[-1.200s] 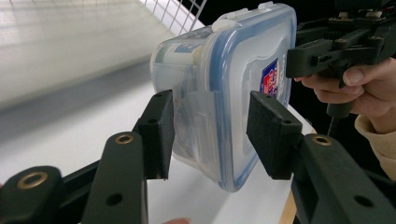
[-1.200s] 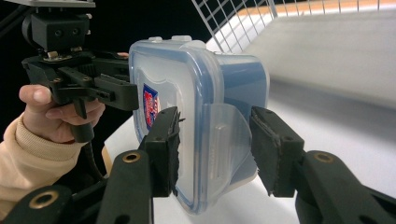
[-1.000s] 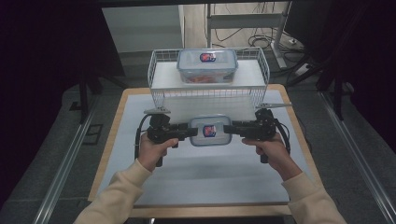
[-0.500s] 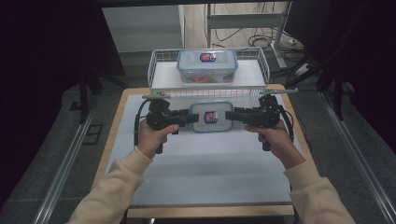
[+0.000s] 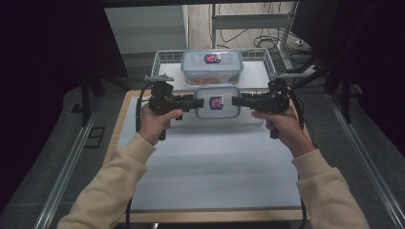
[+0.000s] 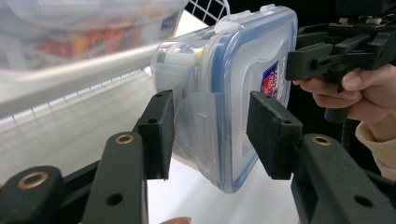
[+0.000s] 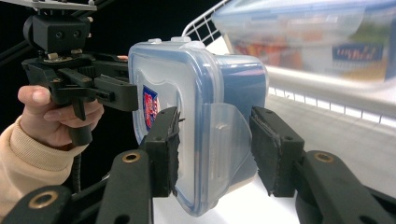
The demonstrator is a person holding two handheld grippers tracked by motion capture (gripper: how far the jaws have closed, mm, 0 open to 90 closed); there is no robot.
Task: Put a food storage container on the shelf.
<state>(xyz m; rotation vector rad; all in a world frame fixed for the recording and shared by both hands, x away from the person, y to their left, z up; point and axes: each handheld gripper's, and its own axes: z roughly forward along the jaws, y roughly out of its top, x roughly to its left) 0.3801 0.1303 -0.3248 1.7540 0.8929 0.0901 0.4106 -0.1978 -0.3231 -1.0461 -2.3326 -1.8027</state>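
A small lidded container (image 5: 217, 101) hangs in the air above the worktop (image 5: 210, 167), just in front of the wire basket (image 5: 165, 59). The left hand-held gripper (image 5: 193, 103) clamps its left end and the right hand-held gripper (image 5: 235, 100) its right end, each with jaws half-spread across a side latch. A larger container (image 5: 211, 66) sits inside the basket.

Lab-type recording station: a wooden-edged table with a white top (image 5: 210, 176) sits between aluminium rails (image 5: 64, 167), dark curtains at both sides, loose black cables (image 5: 248, 33) at upper centre.
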